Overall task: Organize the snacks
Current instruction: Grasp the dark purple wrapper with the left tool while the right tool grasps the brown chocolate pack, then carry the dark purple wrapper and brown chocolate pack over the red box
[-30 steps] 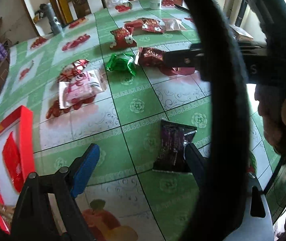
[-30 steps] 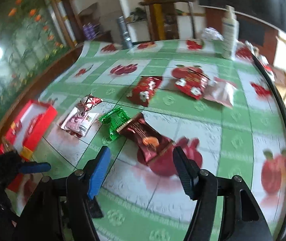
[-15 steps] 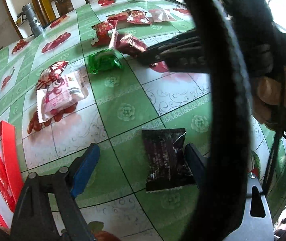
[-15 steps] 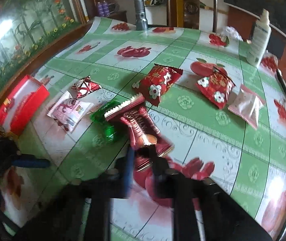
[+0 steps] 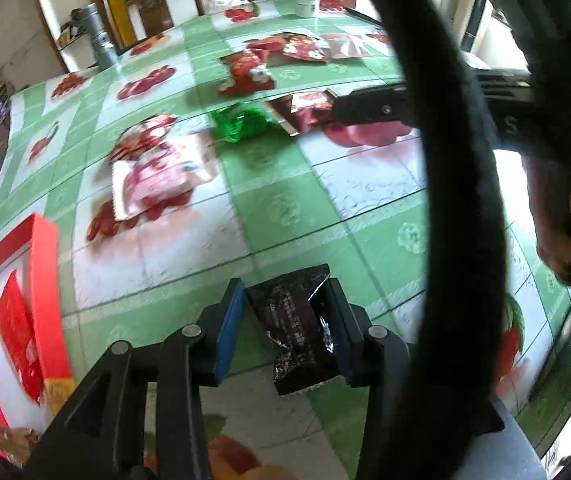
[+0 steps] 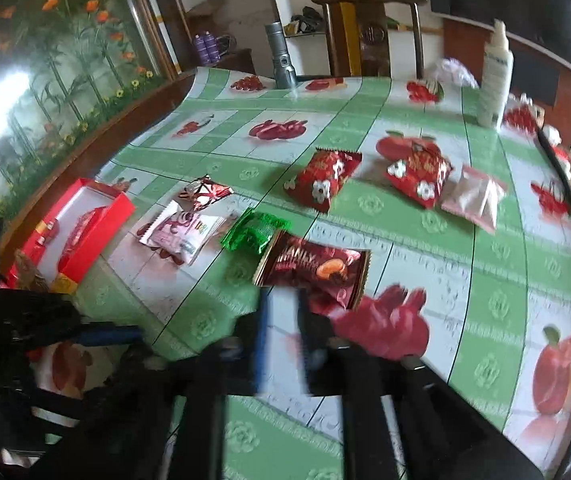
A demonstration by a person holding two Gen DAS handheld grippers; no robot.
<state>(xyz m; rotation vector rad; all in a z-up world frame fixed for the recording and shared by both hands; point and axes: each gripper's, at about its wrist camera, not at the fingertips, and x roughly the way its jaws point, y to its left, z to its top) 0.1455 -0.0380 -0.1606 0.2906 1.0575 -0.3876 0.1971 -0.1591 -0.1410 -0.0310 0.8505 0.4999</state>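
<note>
From the left wrist we see our left gripper (image 5: 285, 312) closing, its jaws narrow around a black snack packet (image 5: 297, 332) that lies on the tabletop (image 5: 317, 208) near its near edge; the right finger touches the packet's edge, while a thin gap shows at the blue left pad. A red box (image 5: 47, 276) sits at the tabletop's left edge. Farther in, our right gripper (image 5: 335, 110) has its tips at a dark red packet (image 5: 305, 114), with a green packet (image 5: 241, 122) just beside.

From the right wrist we see the right gripper (image 6: 283, 300) blurred, its jaws narrow and opening, tips at the dark red packet's (image 6: 313, 268) near edge. We cannot tell whether the pads pinch it. The green packet (image 6: 255, 232) touches its left corner. The red box (image 6: 93, 220) stands by the left edge.
</note>
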